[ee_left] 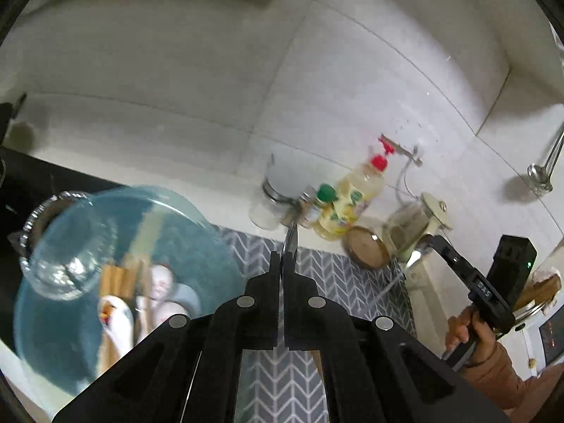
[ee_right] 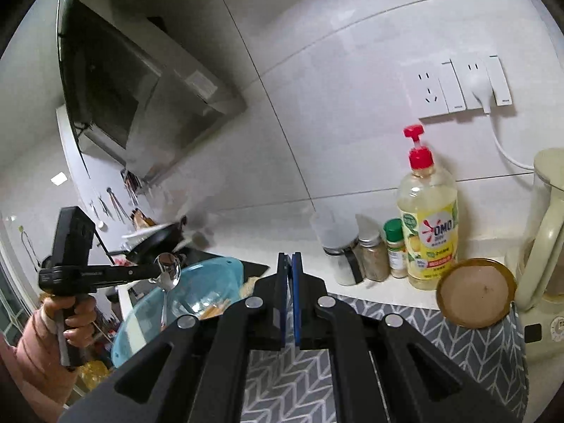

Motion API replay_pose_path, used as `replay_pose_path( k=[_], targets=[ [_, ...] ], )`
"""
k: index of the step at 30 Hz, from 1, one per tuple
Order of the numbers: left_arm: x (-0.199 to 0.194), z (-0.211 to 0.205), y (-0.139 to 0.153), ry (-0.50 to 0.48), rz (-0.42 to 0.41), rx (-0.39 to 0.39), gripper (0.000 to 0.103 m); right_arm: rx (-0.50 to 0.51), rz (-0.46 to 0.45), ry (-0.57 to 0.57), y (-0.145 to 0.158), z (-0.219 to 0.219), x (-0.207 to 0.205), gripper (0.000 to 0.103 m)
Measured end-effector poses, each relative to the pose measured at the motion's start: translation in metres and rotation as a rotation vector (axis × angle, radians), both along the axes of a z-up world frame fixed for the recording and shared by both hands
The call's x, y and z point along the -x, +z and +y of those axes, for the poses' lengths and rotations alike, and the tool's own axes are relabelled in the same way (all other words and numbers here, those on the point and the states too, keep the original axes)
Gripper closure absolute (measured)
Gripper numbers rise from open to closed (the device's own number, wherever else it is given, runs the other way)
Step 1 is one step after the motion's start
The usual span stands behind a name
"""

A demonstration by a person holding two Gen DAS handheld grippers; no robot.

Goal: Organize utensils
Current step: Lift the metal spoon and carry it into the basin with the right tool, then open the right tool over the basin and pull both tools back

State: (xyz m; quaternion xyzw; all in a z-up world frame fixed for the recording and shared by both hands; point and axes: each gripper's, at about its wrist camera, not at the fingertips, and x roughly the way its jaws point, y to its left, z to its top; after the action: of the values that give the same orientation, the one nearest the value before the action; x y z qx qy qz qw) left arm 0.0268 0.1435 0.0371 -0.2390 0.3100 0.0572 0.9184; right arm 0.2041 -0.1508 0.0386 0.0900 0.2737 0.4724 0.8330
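Note:
My left gripper point(ee_left: 282, 264) is shut on a metal spoon point(ee_left: 291, 238) that shows edge-on just past the fingertips. In the right wrist view the same left gripper point(ee_right: 155, 273) holds this spoon point(ee_right: 170, 270) bowl up, handle hanging over the clear blue bowl point(ee_right: 211, 275). The blue bowl point(ee_left: 197, 246) holds wooden chopsticks point(ee_left: 118, 276) and white ceramic spoons point(ee_left: 116, 320), with a glass jar point(ee_left: 63, 246) in front of it. My right gripper point(ee_right: 290, 264) is shut, its blue pads together. From the left it point(ee_left: 428, 243) has a shiny metal utensil point(ee_left: 416, 257) at its tip.
A grey chevron mat point(ee_right: 282, 380) covers the counter below. Along the tiled wall stand a soap bottle point(ee_right: 428, 225), spice jars point(ee_right: 373, 253), a round wooden lid point(ee_right: 474, 290) and a cream kettle point(ee_right: 543, 232). A ladle point(ee_left: 539, 176) hangs on the wall; a pan point(ee_right: 158, 241) sits at left.

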Motion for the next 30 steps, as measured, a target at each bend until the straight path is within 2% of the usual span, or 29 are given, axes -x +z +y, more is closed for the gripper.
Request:
replay_pose_path(
  k=[4,9,13,16,20,23,30],
  targets=[
    [0.015,0.025,0.008,0.045,-0.003,-0.042,0.101,-0.011,-0.023,0.028,0.016,0.008,0.012,0.101],
    [0.035,0.070,0.004,0.093,0.035,-0.080,0.101,-0.041,-0.039,0.091,0.039,0.034,0.028,0.101],
    [0.051,0.105,-0.005,0.102,0.077,-0.099,0.101,-0.090,-0.030,0.174,0.053,0.076,0.047,0.101],
    [0.057,0.127,-0.018,0.077,0.114,-0.106,0.101,-0.110,-0.005,0.232,0.052,0.108,0.062,0.101],
    [0.056,0.150,-0.049,0.022,0.181,-0.097,0.100,-0.068,0.062,0.302,0.026,0.156,0.080,0.101],
    [0.048,0.159,-0.074,-0.026,0.234,-0.078,0.100,0.008,0.115,0.327,-0.009,0.194,0.090,0.101],
    [0.013,0.160,-0.106,-0.167,0.315,-0.060,0.100,0.192,0.172,0.296,-0.067,0.260,0.087,0.100]
  ],
)
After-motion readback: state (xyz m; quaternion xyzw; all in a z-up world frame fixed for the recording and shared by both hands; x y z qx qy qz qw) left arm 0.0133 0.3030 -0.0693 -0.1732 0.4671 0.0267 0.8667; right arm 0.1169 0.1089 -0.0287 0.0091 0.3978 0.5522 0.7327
